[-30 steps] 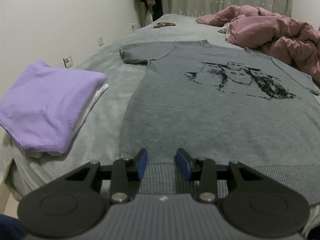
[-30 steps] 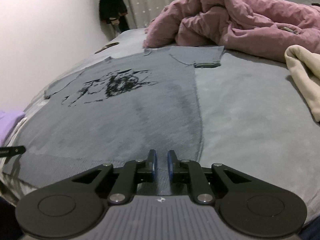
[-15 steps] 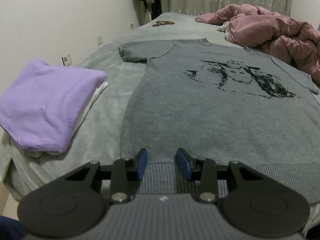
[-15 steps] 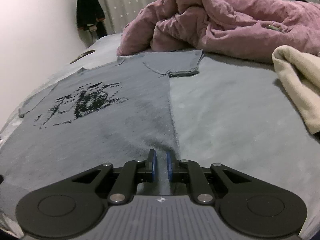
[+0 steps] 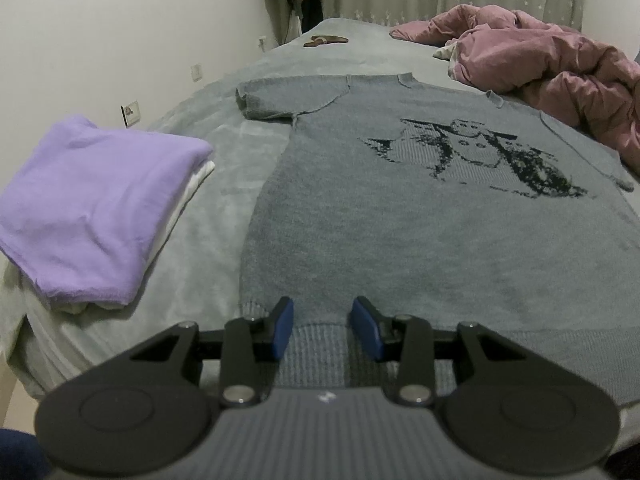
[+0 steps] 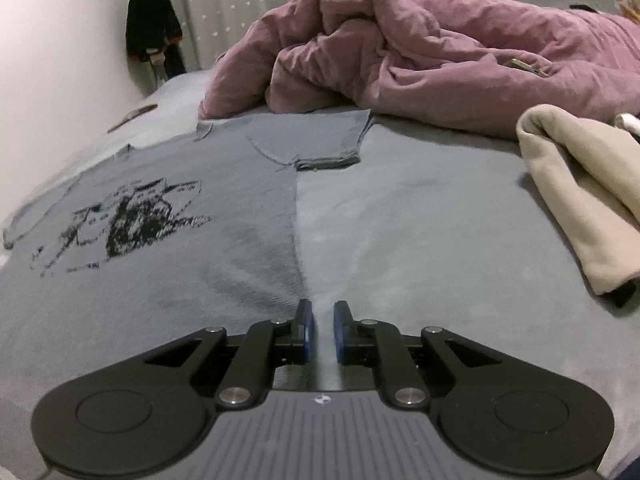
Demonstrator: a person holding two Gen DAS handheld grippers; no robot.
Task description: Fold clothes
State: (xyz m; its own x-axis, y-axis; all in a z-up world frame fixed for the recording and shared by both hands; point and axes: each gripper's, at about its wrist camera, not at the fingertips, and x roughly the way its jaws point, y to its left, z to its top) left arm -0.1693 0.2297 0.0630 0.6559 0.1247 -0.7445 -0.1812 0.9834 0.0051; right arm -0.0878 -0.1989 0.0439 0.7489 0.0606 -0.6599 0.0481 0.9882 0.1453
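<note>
I hold my left gripper [image 5: 322, 328] over the ribbed hem of the grey sweater [image 5: 400, 208], jaws partly apart and clamped on nothing, ready to take that near corner for a fold. My right gripper [image 6: 320, 332] sits at the sweater's right side seam near the hem, jaws nearly together with only a sliver of gap and, as far as I can tell, no knit pinched between them. The sweater lies flat and face up on the bed [image 6: 420, 220], spread so both edges are reachable. Left of it rests a folded purple garment [image 5: 92, 208]; right of it a cream garment [image 6: 580, 184]; beyond its collar, the pink duvet [image 6: 440, 52]. Since a second ago my right gripper has slid rightward along the hem to the seam; my left has stayed put.
</note>
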